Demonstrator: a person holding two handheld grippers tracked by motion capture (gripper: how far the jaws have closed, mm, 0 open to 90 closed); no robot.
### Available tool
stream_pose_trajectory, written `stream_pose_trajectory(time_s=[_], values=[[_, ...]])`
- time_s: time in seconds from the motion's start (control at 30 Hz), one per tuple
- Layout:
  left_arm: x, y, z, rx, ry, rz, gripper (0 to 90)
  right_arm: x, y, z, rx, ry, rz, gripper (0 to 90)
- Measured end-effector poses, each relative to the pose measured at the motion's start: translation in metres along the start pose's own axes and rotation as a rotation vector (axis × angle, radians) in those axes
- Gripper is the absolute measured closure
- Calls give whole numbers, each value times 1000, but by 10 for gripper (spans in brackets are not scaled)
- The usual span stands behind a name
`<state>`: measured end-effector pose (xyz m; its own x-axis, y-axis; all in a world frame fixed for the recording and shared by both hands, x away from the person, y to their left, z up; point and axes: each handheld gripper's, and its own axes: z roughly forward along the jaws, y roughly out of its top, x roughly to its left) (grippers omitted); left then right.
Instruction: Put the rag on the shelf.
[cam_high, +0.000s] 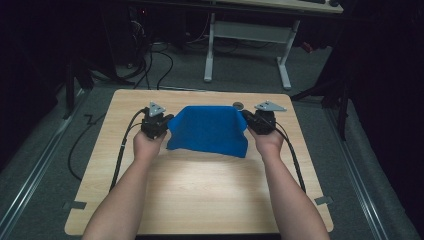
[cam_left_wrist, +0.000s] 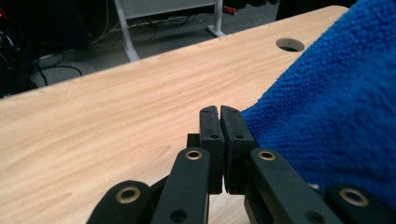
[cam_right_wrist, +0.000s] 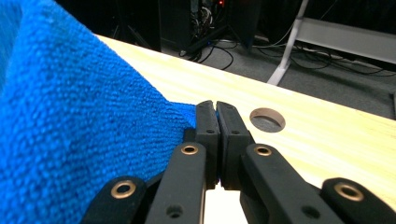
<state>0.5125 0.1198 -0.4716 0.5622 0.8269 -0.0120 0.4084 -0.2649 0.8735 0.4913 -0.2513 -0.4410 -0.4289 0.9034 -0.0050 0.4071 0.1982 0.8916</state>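
A blue cloth (cam_high: 207, 130) hangs stretched between my two grippers over the far half of the wooden table (cam_high: 200, 190), its lower edge draping onto the tabletop. My left gripper (cam_high: 167, 121) is shut on the cloth's left corner. In the left gripper view the jaws (cam_left_wrist: 219, 112) are pressed together with the blue cloth (cam_left_wrist: 336, 116) pulled off to the right. My right gripper (cam_high: 246, 117) is shut on the right corner. In the right gripper view its jaws (cam_right_wrist: 215, 108) pinch the blue cloth (cam_right_wrist: 70, 130), which spreads to the left.
A round cable hole (cam_high: 238, 105) lies in the table near its far edge, just behind the cloth; it also appears as a hole (cam_right_wrist: 267, 119) in the right gripper view. Beyond the table stand white desk legs (cam_high: 209, 50) and floor cables (cam_high: 150, 65). Gripper cables (cam_high: 122, 150) trail along the table's sides.
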Motion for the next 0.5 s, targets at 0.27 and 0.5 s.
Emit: stream_pose_trajectory(time_s=[0.27,0.5], values=[[-4,-17,5,31,-20,-7,887,-1,-14,4,10,12,28,892],[-6,-28,5,44,-24,-12,886,-1,-23,7,36,12,28,891]])
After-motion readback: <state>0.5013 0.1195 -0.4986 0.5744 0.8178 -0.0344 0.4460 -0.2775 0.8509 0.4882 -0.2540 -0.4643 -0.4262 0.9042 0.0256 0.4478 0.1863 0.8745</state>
